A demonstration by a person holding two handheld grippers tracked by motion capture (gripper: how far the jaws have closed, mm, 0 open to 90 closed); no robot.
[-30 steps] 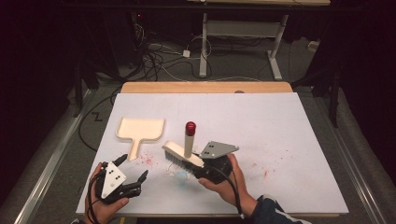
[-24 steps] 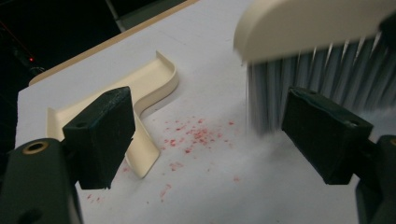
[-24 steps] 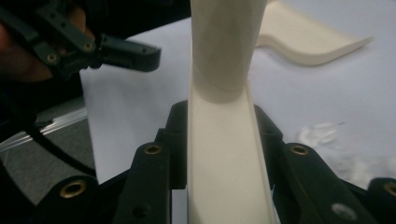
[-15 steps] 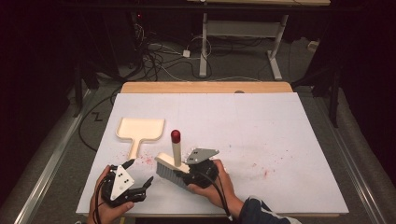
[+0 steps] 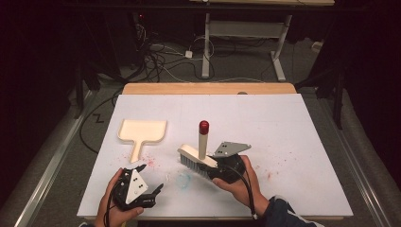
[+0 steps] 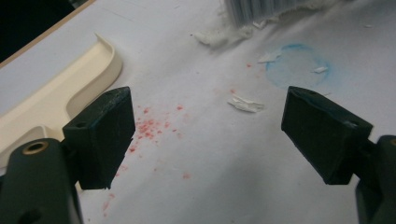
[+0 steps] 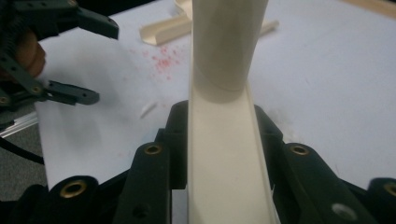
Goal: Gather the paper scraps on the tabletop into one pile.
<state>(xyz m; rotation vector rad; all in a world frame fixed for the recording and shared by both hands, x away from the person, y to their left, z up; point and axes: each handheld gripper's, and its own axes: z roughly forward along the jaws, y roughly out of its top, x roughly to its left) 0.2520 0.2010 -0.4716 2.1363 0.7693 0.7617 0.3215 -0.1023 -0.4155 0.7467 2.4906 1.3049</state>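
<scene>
High view has your right gripper [image 5: 222,166] clamped on the back of a cream brush [image 5: 197,157], whose head runs out to the left of the jaws with its long axis slanting up and away across the white table [image 5: 293,127]. The handle, capped in red, stands nearly upright from the head, just ahead of the gripper's grey plate. Half a second ago the brush sat nearer your left gripper [image 5: 150,182] and closer to you; now it has swung back right and farther from you, and the left gripper has shifted little. That left gripper is spread wide and holds nothing, hovering over red specks [image 6: 149,128] and white scraps [image 6: 245,103], with a blue ring stain [image 6: 296,65] ahead of its right jaw. The cream dustpan [image 5: 142,132] lies flat beyond and slightly left of it, handle pointing back toward you. In the left gripper view the brush bristles are cut off at the top edge. In the right gripper view the brush [image 7: 226,140] hides the gap between the jaws and its red cap is out of frame.
</scene>
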